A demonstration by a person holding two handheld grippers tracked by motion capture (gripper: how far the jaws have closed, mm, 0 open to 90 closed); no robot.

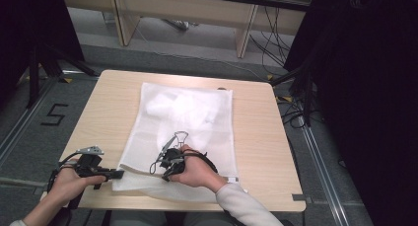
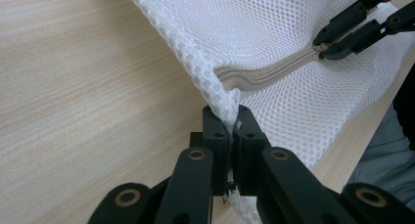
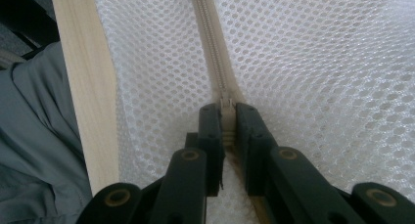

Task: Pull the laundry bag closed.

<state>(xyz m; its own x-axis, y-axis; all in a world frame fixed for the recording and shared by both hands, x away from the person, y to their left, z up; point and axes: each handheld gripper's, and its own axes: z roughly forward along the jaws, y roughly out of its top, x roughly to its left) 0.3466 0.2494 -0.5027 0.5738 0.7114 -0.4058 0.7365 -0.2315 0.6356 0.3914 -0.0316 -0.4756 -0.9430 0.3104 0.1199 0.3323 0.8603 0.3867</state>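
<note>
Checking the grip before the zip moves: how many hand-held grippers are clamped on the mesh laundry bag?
2. The left hand-held gripper pinches the mesh laundry bag at its near-left corner; the right hand-held gripper clamps its zipper.

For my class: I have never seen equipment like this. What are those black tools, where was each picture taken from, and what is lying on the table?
A person sits at a wooden table holding a hand-operated clamp tool in each hand. The high view looks down from above; the other two come from cameras riding on each tool, looking along its black jaws. On the table lies a white mesh bag with something white inside. The left gripper is shut on the bag's corner. The right gripper is shut on the zipper pull of the bag's beige zipper.
</note>
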